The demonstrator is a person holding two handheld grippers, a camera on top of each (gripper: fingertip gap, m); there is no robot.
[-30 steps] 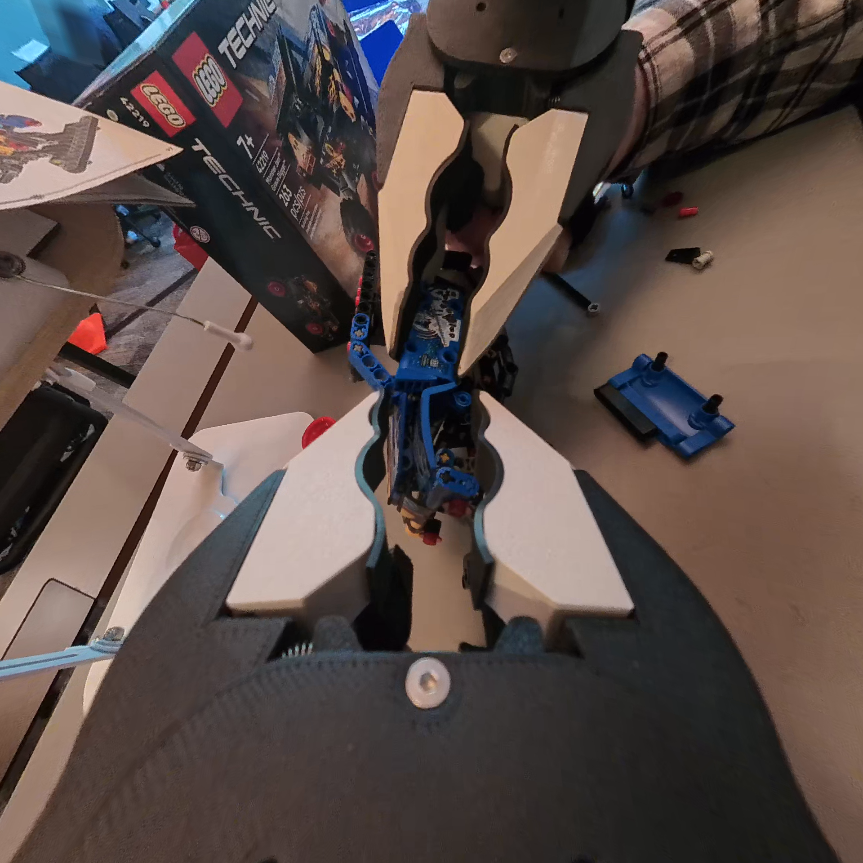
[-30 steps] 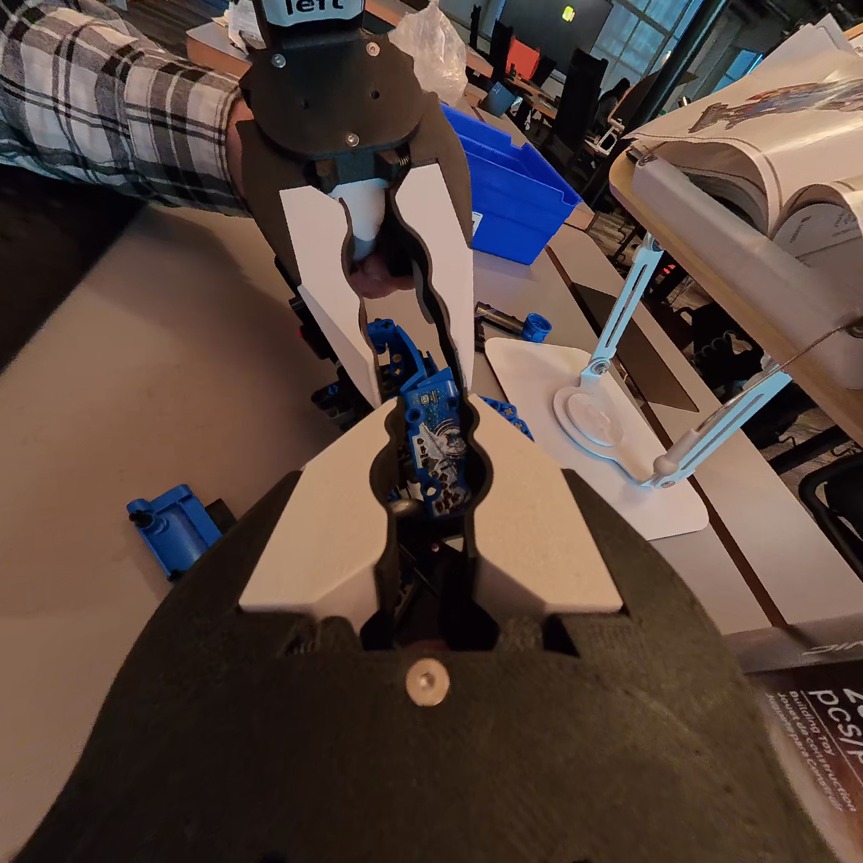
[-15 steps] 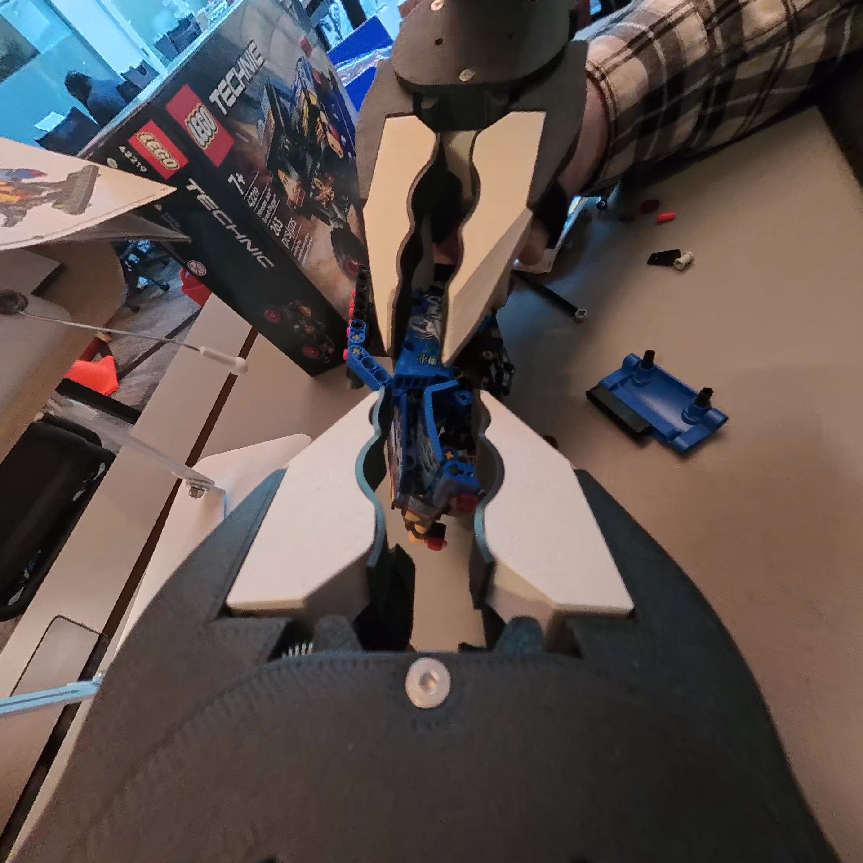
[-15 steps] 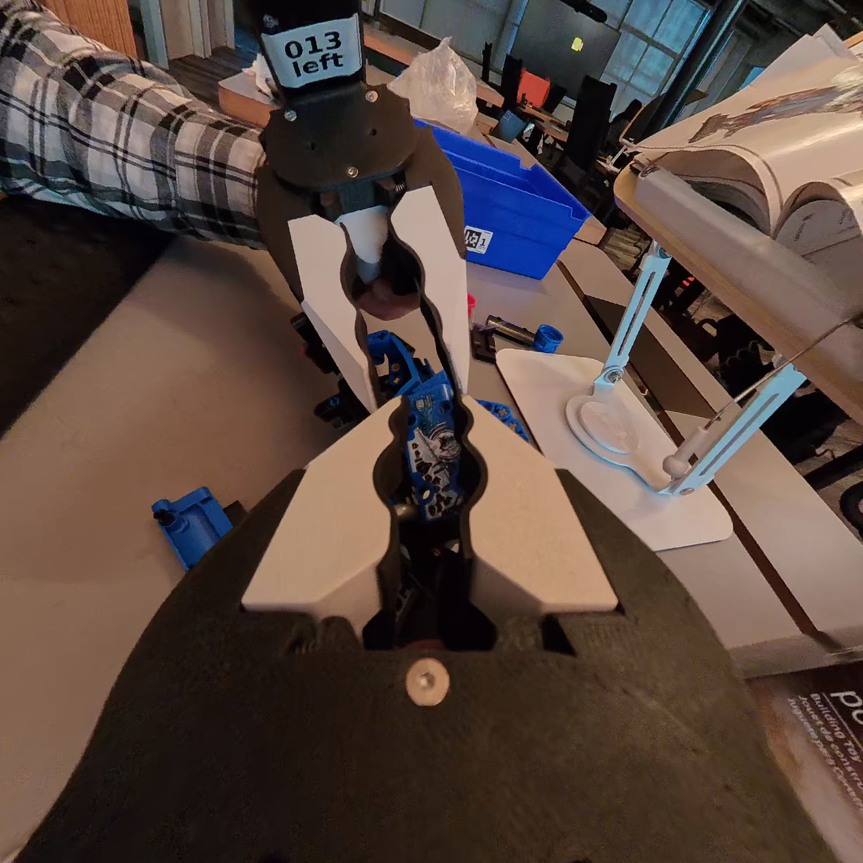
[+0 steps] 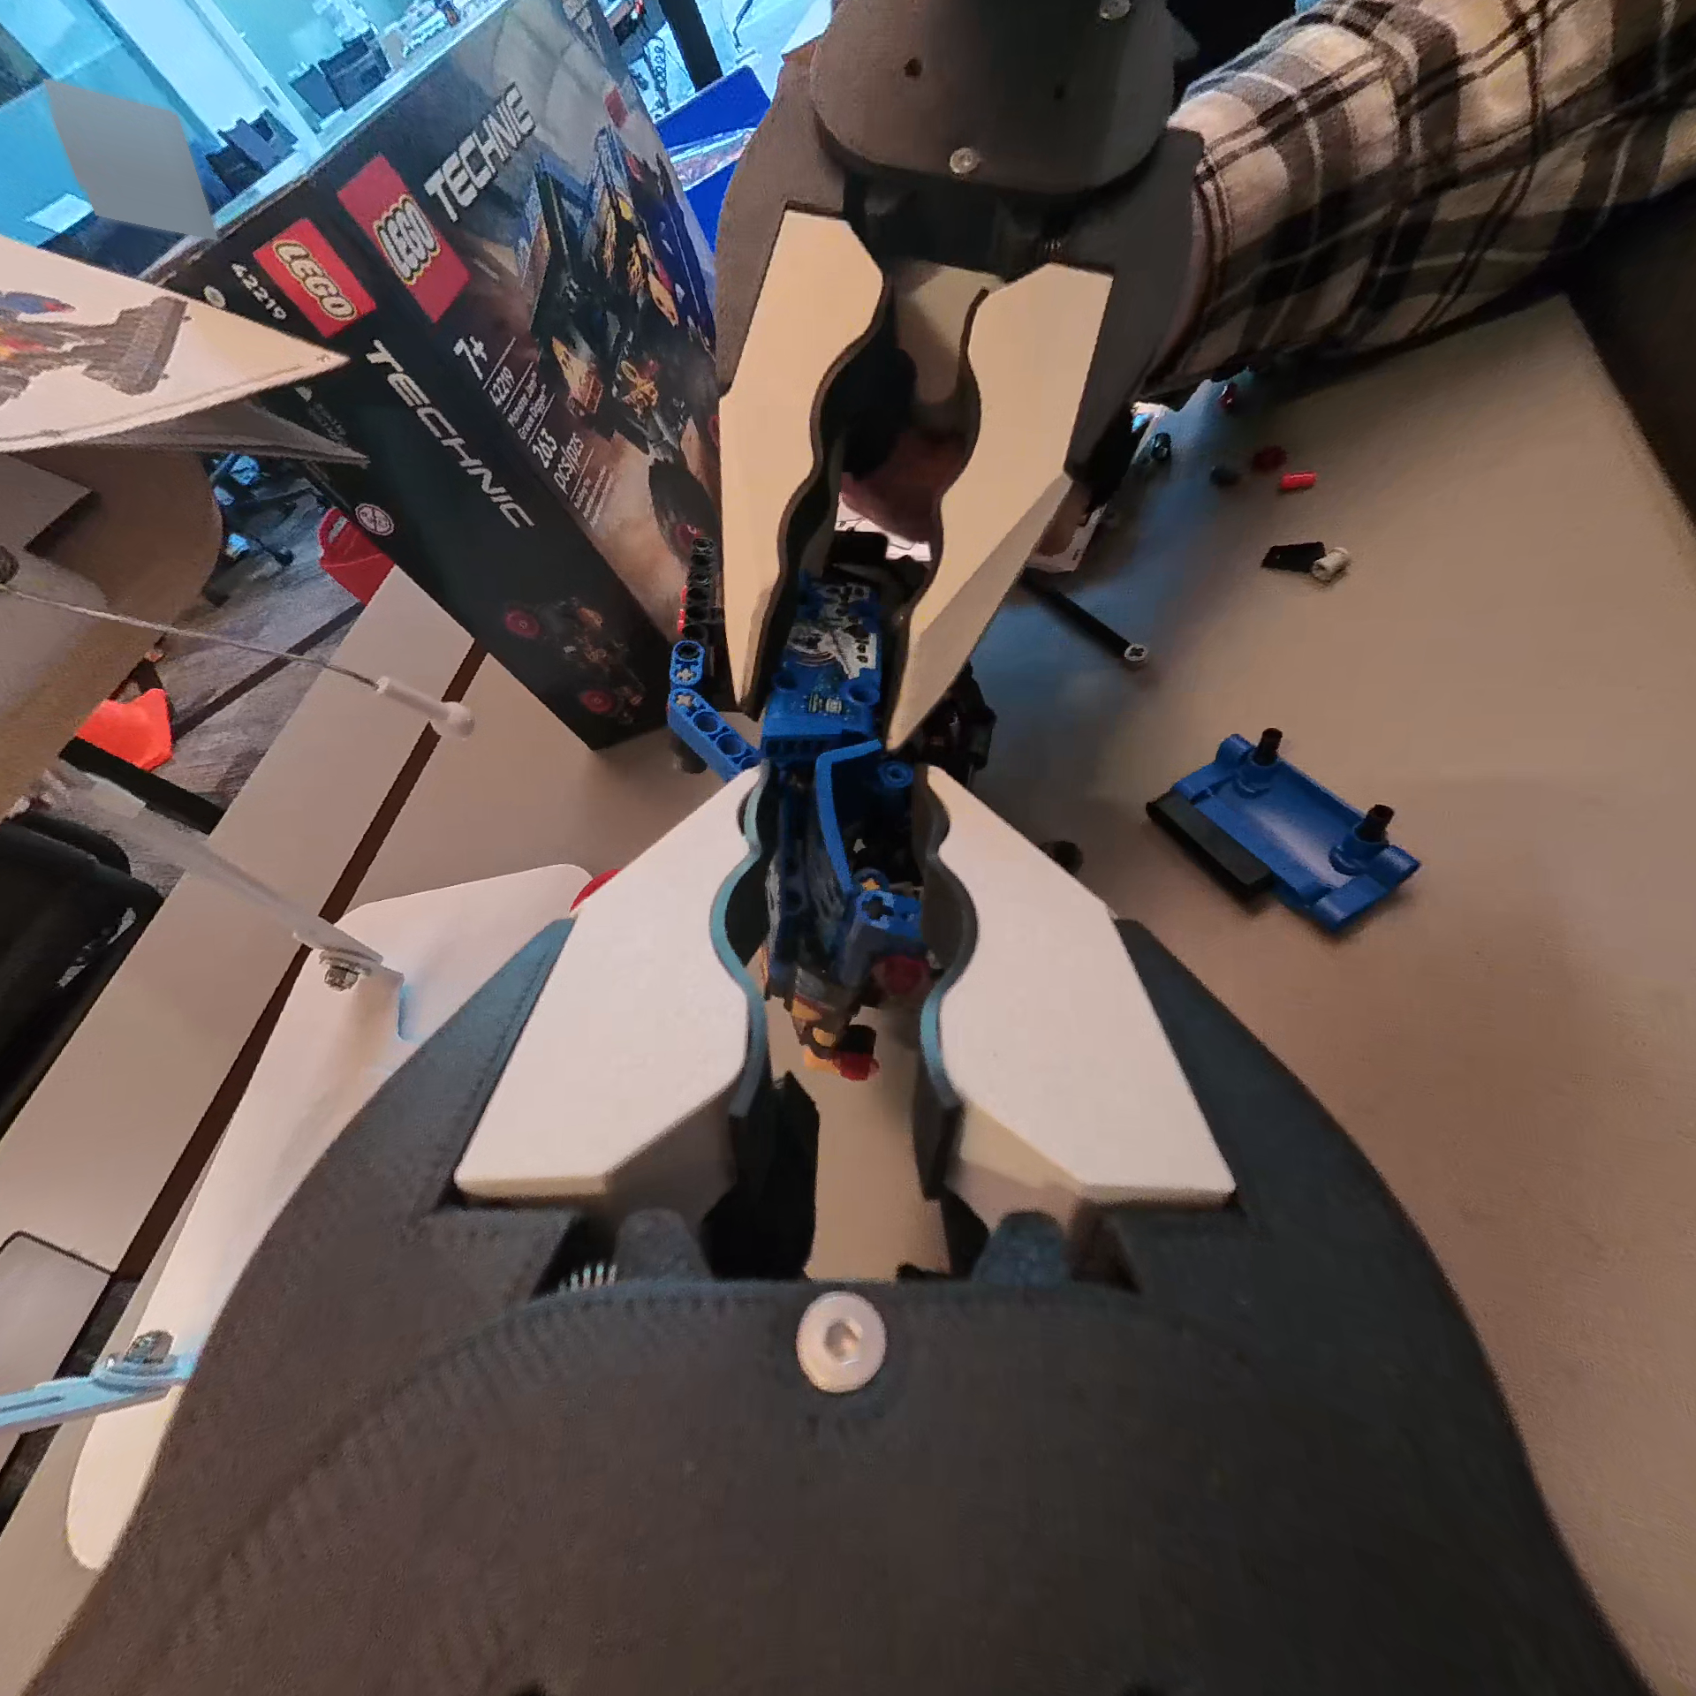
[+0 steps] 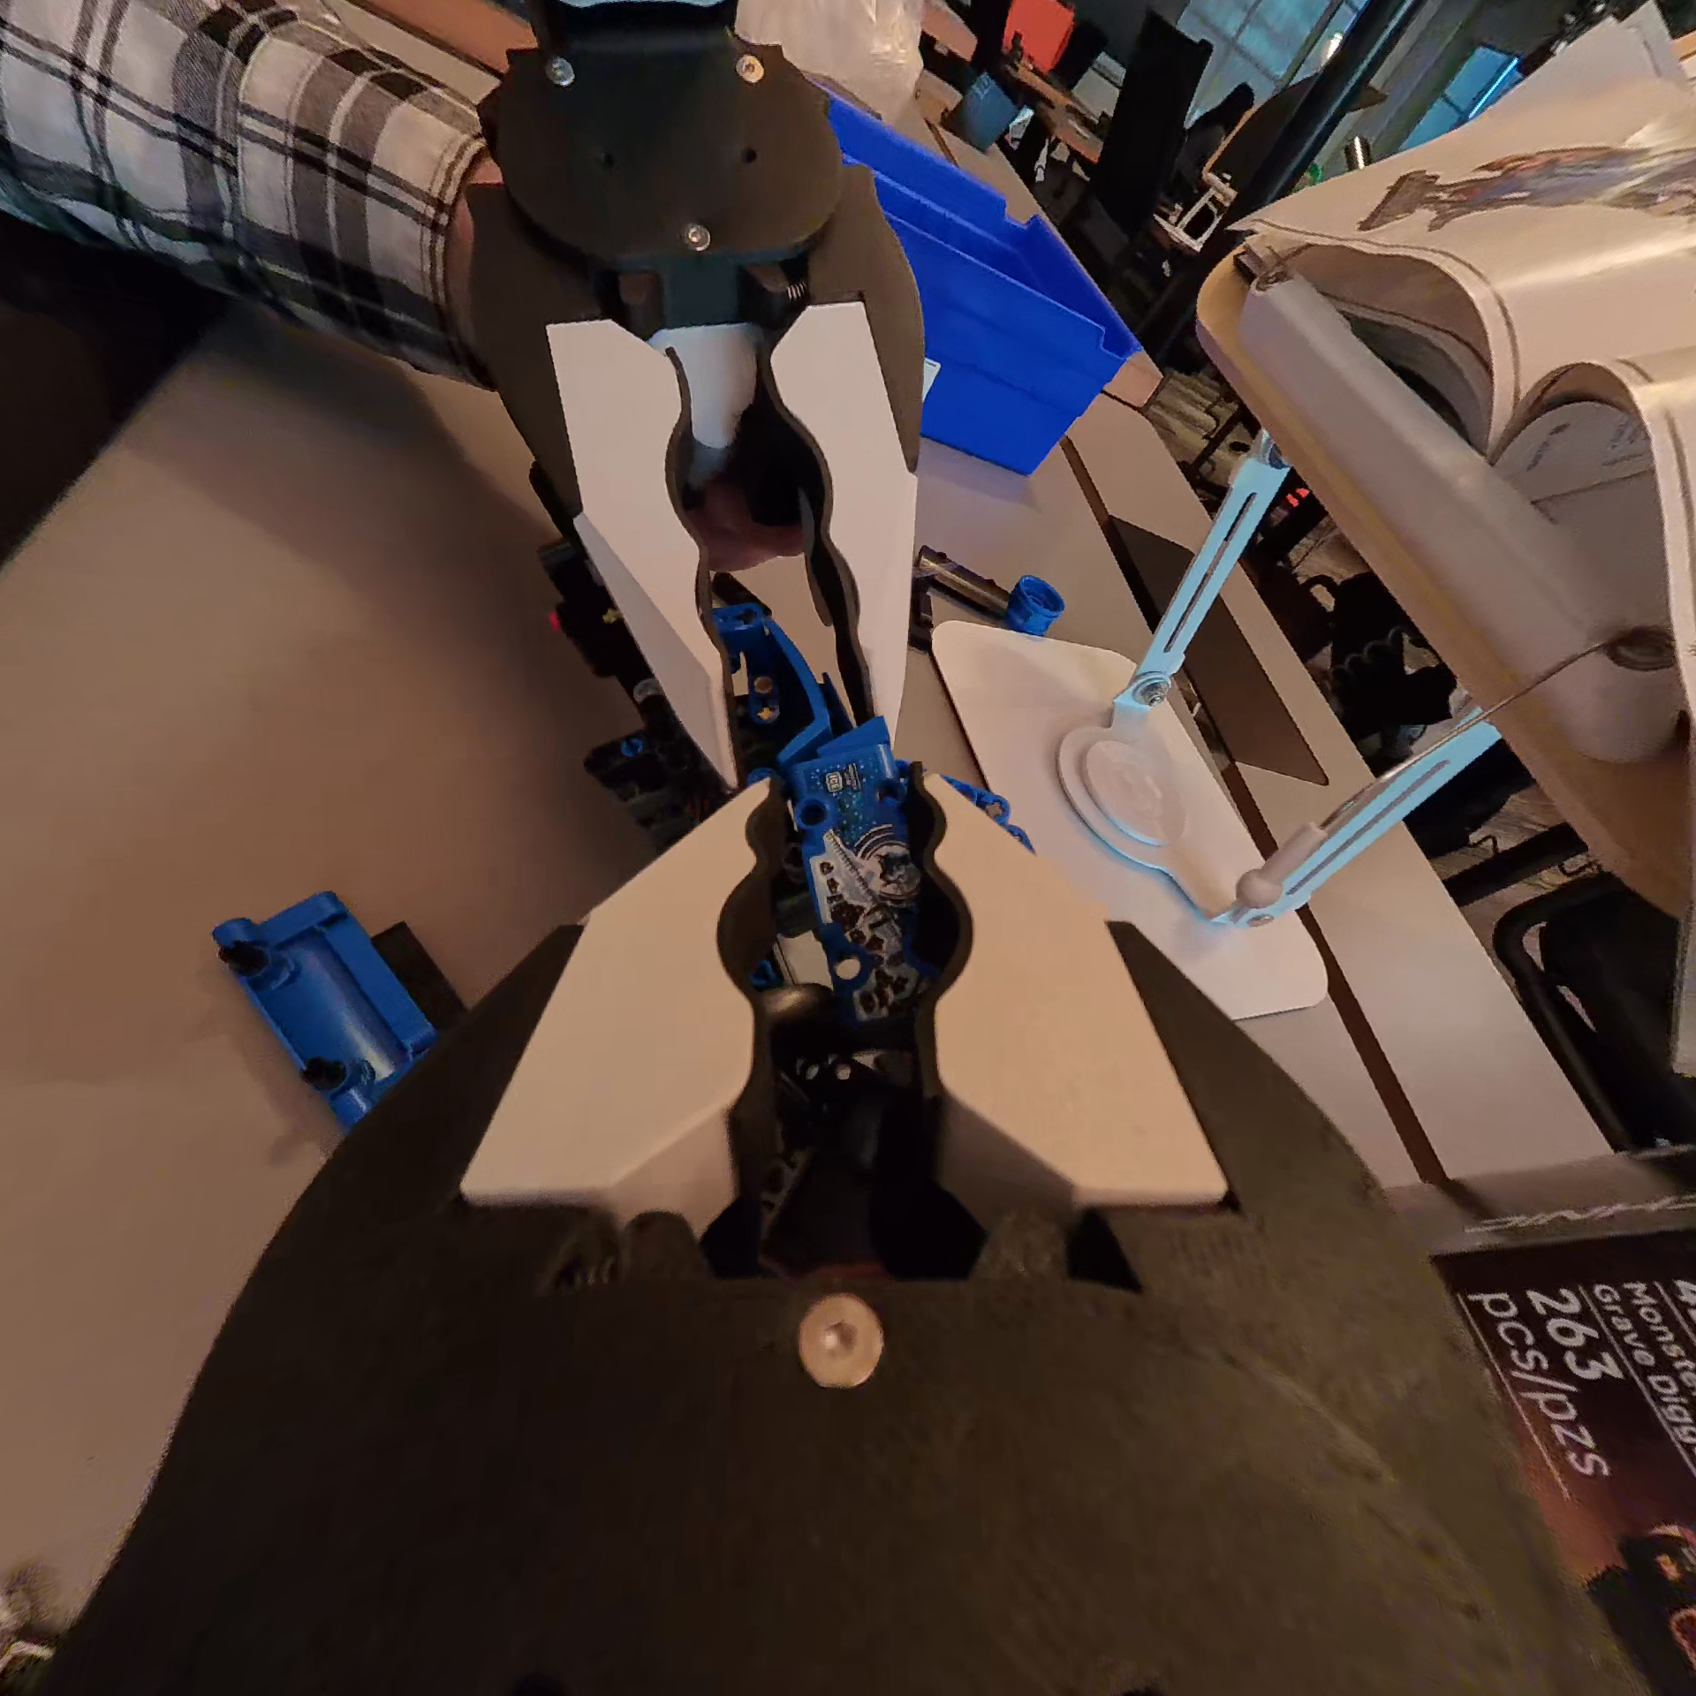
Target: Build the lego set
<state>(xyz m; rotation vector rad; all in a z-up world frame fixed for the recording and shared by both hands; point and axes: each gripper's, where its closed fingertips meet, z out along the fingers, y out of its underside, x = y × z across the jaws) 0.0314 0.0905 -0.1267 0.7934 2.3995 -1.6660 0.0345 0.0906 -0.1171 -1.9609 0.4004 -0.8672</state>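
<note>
The blue lego model hung above the grey table, pinched from both ends. My left gripper was clamped on its near end, where a red pin poked out between my white fingers. My right gripper faced it tip to tip, squeezed on the printed blue panel at the model's other end. On the table off to one side lay a loose blue plate with two black pins standing in it, and well beyond it a few small red and black pins. The set's box stood behind the model, near the white stand base that carried the open instruction booklet. A blue bin sat farther back, and a plaid sleeve reached in behind my right gripper.
</note>
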